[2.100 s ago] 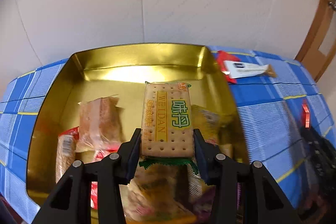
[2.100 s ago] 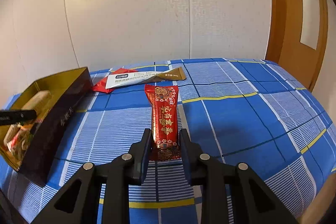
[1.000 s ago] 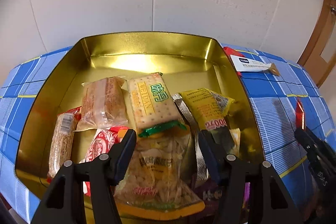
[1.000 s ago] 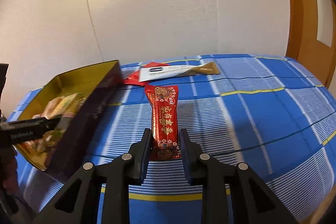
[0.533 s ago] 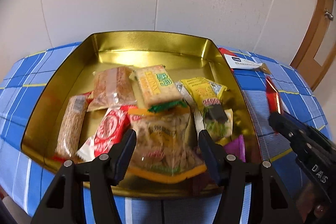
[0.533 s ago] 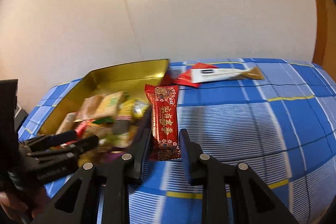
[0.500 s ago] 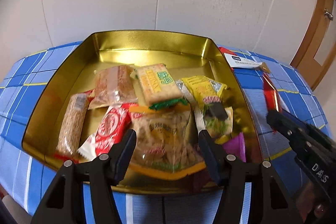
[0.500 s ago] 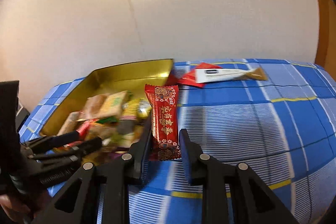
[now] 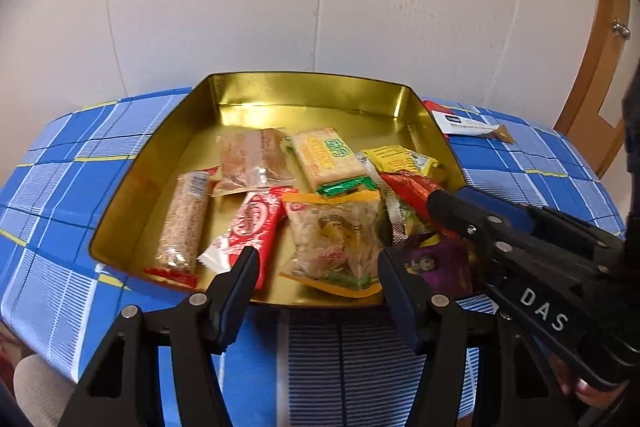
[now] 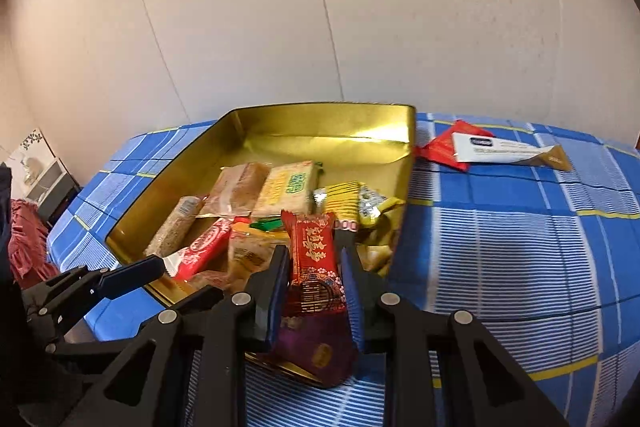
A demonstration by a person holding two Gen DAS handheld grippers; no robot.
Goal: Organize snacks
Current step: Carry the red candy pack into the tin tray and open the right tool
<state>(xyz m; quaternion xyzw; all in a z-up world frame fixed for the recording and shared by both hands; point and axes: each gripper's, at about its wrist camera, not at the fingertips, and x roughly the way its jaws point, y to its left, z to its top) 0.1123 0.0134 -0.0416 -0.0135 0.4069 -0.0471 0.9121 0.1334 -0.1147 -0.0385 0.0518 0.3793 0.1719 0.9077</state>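
- Right gripper (image 10: pixel 312 281): its jaws are clamped on a red foil snack packet with gold lettering (image 10: pixel 316 259). The grip sits on the packet's lower half; the upper half projects forward beyond the fingertips.
- Packet orientation: its long axis runs along the line of the fingers and points toward the far wall of the gold-lined rectangular metal tin (image 10: pixel 320 135).
- Packet position: held above the near right corner of the tin, over the snacks already inside. In the left wrist view the same packet (image 9: pixel 408 187) reaches in from the right side, above the yellow wrapper (image 9: pixel 400 157).
- Left gripper (image 9: pixel 314 279): jaws apart with nothing between them, stationed at the near edge of the tin and pointing down into it.
- Tin contents: clear-wrapped brown cake (image 9: pixel 252 161), cracker pack with green end (image 9: pixel 326 157), sesame bar (image 9: pixel 182 223), red and white wafer bar (image 9: pixel 248 231), clear bag of pale snacks (image 9: pixel 336 239), purple packet (image 9: pixel 440 263).
- Outstanding items: a white and brown bar wrapper (image 10: pixel 508 149) and a small red sachet (image 10: pixel 440 147) lie on the blue checked tablecloth (image 10: pixel 520 247), just beyond the tin's far right corner.
- Assessment: release needs only a short descent, as the tin lies directly beneath the packet. The right gripper is the nearer one to the two outstanding items.
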